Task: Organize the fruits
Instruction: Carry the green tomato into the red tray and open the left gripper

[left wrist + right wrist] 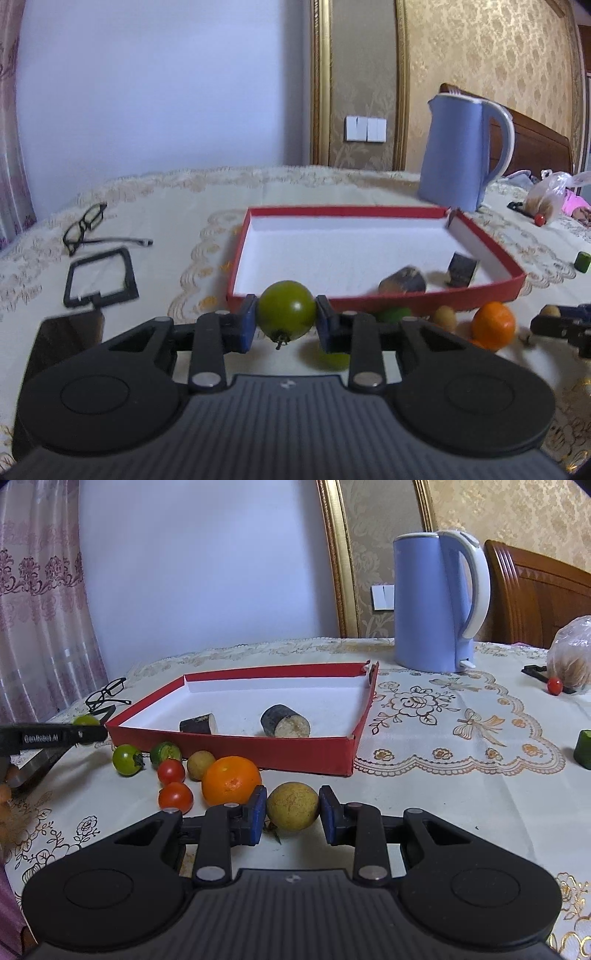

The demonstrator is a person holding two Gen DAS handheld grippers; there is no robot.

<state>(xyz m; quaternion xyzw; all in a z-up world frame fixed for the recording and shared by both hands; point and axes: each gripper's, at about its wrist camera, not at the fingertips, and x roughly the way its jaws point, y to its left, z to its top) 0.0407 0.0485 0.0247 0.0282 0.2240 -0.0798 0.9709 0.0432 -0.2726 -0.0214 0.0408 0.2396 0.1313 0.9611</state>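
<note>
Between the blue pads of the left gripper (286,323): a green tomato (286,310), pinched at its widest, stem end turned down and toward the camera, lifted clear of the cloth just short of the near wall of the red box (369,301). Jaws nearly closed, pads pressing on both flanks. Between the pads of the right gripper (291,816): a yellowish round fruit (292,805), jaws drawn in close on it, the left pad touching, a thin gap perhaps showing at the right pad; low over the tablecloth (424,775), whether resting or raised not clear.

Inside the box, two dark cut pieces (284,720) on the white floor toward the right side; left half bare. Just outside the near wall, loose: an orange (231,780), two red tomatoes (173,786), another green tomato (126,760), a small green fruit (165,752) and a small tan one (199,764). Further out, a blue kettle (432,602) behind the box, glasses (83,227) at the far left.

Likely step: carrying the held tomato over the wall into the box. Best done by raising it enough to clear the red rim, moving forward over the bare left floor, lowering close before opening so nothing rolls. Light pressure only — soft skin. Worth keeping the two grippers apart and the right one steady near the orange.
</note>
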